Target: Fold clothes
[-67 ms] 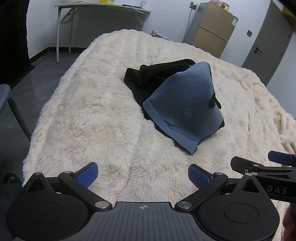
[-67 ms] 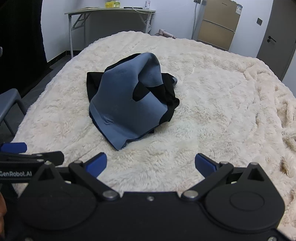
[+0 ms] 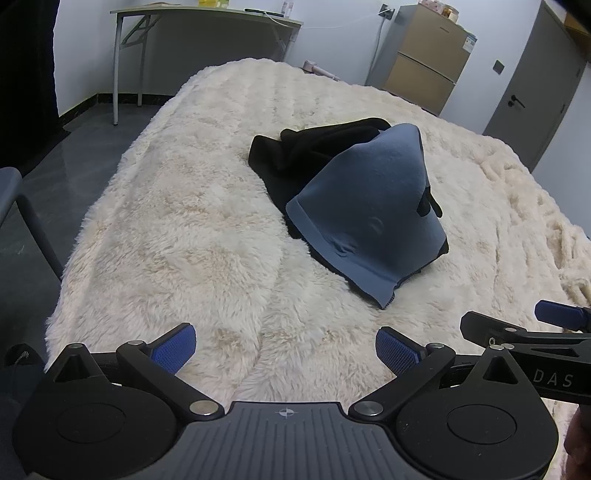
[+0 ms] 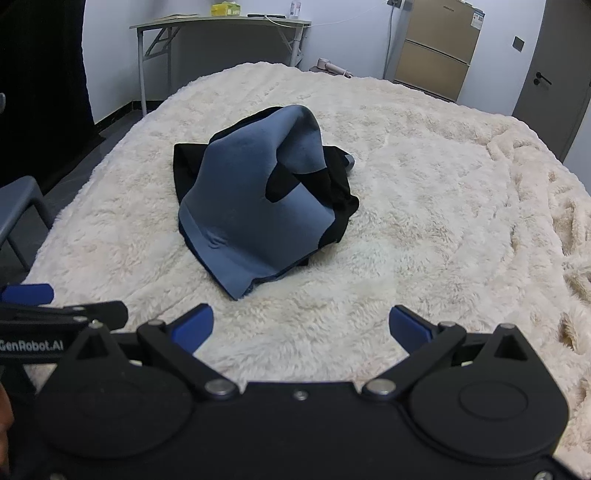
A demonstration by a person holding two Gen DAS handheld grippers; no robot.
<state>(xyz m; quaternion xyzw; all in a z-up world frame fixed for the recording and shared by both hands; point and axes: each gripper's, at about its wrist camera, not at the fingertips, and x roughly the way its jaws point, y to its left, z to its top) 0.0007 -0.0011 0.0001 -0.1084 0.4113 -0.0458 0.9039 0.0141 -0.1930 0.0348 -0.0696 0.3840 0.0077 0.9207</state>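
- The left gripper (image 3: 284, 349) hovers near the front edge of the bed, jaws spread wide with nothing between them.
- The blue-and-black garment (image 3: 365, 206) sits crumpled in a peaked heap at the middle of the fluffy cream blanket (image 3: 177, 229), well apart from both grippers; a blue hem corner points toward the near side.
- The right gripper (image 4: 299, 323) is just beside the left one, likewise wide and empty.
- Risk, as I judge it: black and blue layers are tangled, so pinching the near hem may catch two layers or drag the whole heap instead of spreading it.
- The long pile could snag under a pad and get pinched with the cloth.
- Room: a desk (image 4: 221, 22) on the far left, a tan cabinet (image 4: 436, 48) and grey door (image 4: 550, 74) on the far right.
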